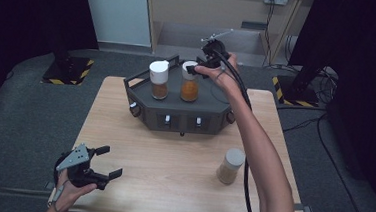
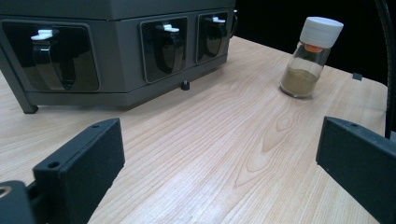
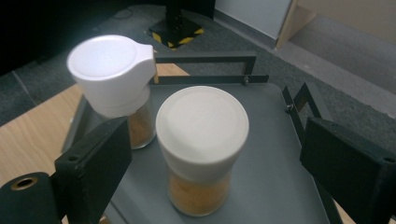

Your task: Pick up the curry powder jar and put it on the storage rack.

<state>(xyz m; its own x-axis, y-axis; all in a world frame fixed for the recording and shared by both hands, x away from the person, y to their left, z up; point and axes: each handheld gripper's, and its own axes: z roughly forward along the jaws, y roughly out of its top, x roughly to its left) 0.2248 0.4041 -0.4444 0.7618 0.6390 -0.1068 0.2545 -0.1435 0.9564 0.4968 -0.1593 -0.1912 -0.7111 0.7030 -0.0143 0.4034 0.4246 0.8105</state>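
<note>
1. The right tool [image 1: 197, 69] stands released around the white cap of the orange spice jar [image 1: 190, 83], which sits upright on the top of the grey rack [image 1: 185, 117] at the far edge of the bench [image 1: 170, 185]. In the right gripper view its black jaws stand apart on either side of the orange spice jar [image 3: 201, 149], with a clear gap to the cap on each side.
2. A second jar with a flip cap [image 1: 159, 79] stands just beside it on the rack top, to its left in the high view.
3. The step in hand looks like leaving the jar set on the rack. To do it well, keep the jaws wide and draw the tool straight back and up, so that neither jaw clips the cap or nudges the neighbouring jar.
4. The right arm reaches far across the bench, forearm stretched out, hand bent at the wrist over the rack's right side.
5. The left tool [image 1: 102, 167] rests released near the bench's near left corner, jaws apart with nothing between them.
6. A third jar of pale powder [image 1: 230, 165] waits upright near the bench's right edge.
</note>
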